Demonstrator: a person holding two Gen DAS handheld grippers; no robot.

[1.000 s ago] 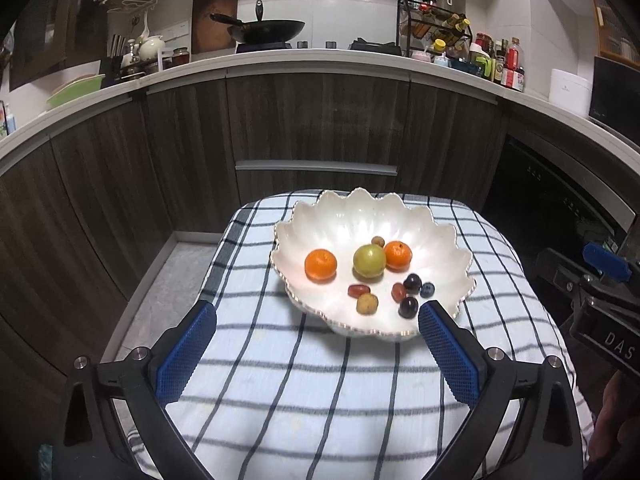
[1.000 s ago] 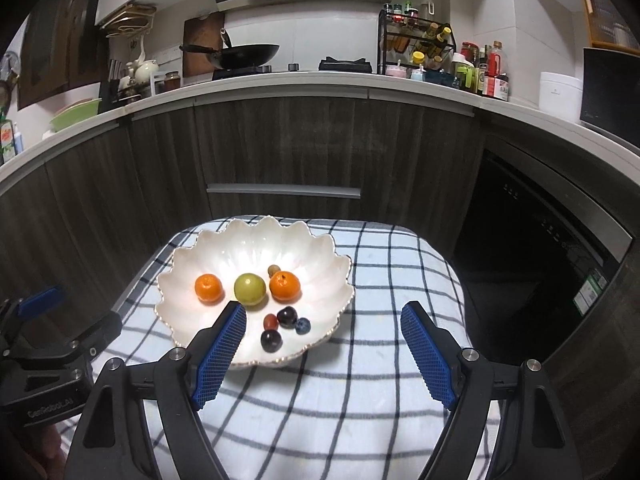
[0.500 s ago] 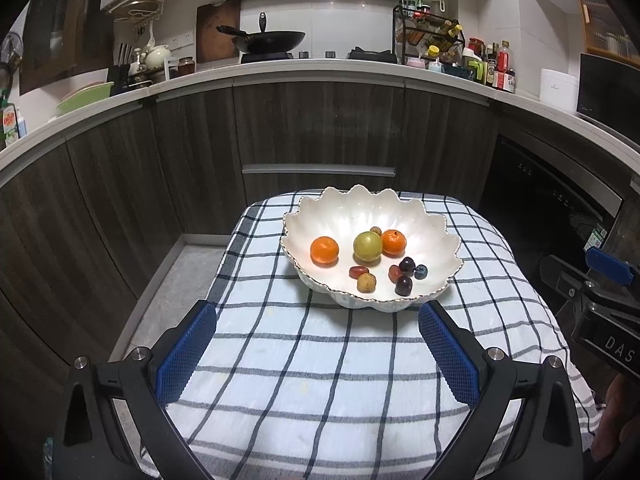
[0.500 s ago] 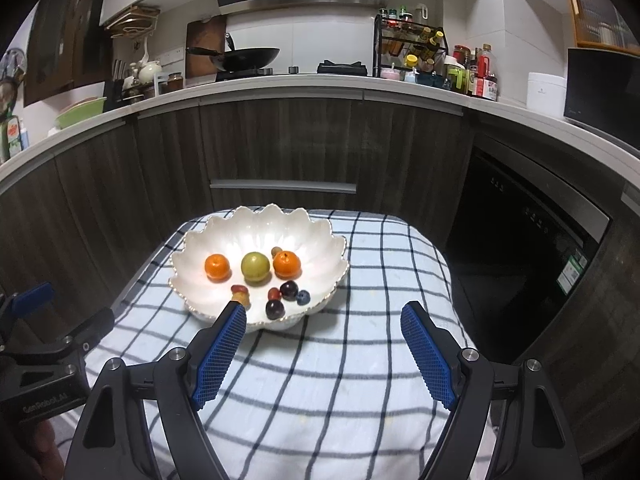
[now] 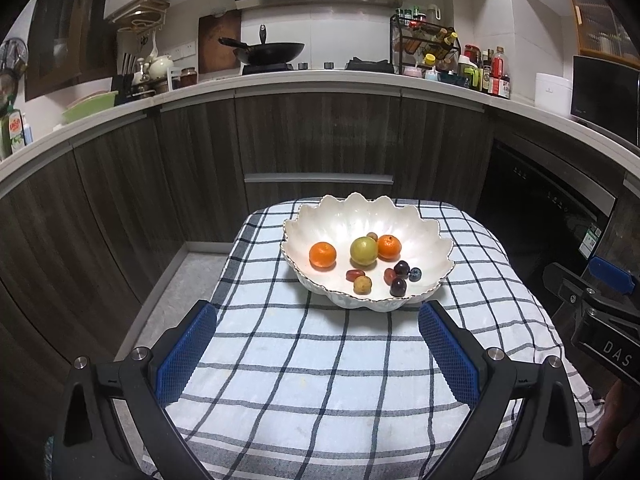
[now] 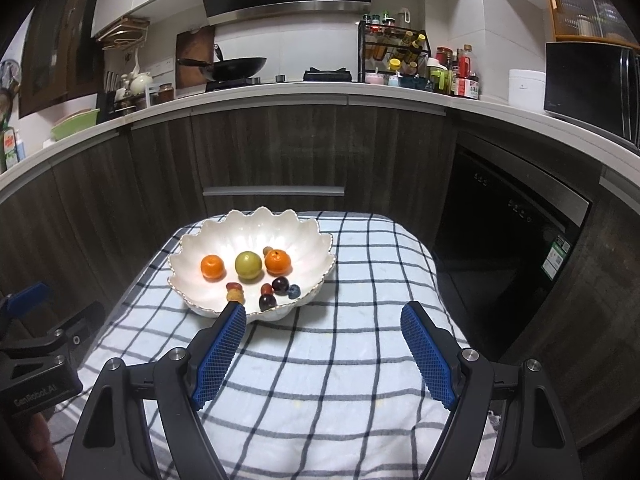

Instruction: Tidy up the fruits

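Both tools have drawn back from bowl [image 5: 368, 220] | fruits [image 5: 363, 251] all inside it, on checked cloth [image 5: 320, 360] over table | left tool [image 5: 316, 354], right tool [image 6: 324, 354] agape, empty | sorting looks complete.

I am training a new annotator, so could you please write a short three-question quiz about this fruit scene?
1. True or false: the left gripper is holding a fruit.
2. How many orange citrus fruits lie in the scalloped white bowl?
3. Multiple choice: what lies directly under the bowl? A) bare wood B) a checked cloth C) a metal tray

Key
1. False: both it and the right gripper are open over the cloth, nothing between their pads.
2. Two, one on each side of the green fruit.
3. B
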